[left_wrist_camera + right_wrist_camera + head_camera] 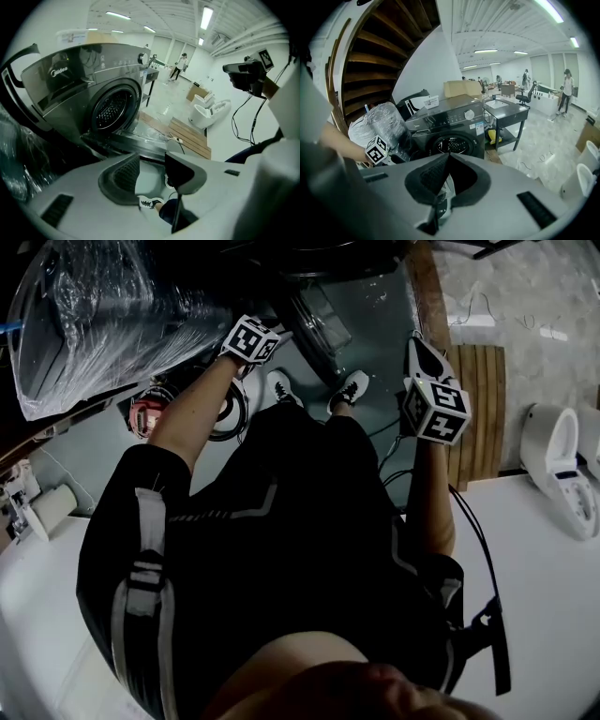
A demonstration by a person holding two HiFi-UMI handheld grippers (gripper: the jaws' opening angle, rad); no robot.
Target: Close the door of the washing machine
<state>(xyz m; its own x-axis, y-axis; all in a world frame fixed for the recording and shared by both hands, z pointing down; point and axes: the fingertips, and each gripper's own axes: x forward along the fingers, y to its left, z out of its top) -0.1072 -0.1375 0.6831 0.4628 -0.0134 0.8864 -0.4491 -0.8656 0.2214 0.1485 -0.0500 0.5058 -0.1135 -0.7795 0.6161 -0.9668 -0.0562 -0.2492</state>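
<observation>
A dark grey front-loading washing machine (450, 123) stands ahead, and its round opening (114, 109) shows the bare drum. The door (317, 320) hangs open, swung out toward me; in the left gripper view its dark edge (129, 144) runs just beyond the jaws. My left gripper (152, 172) is open with nothing between its pads, and its marker cube (249, 339) sits close to the door's left side. My right gripper (448, 156) is shut and empty, held off to the right of the machine with its cube (437, 410) above the floor.
A plastic-wrapped appliance (94, 315) stands left of the machine. A coil of cable (228, 413) lies on the floor by my shoes (280, 388). Right of the machine are a wooden pallet (480, 409), white toilets (561, 465) and a dark table (506, 112).
</observation>
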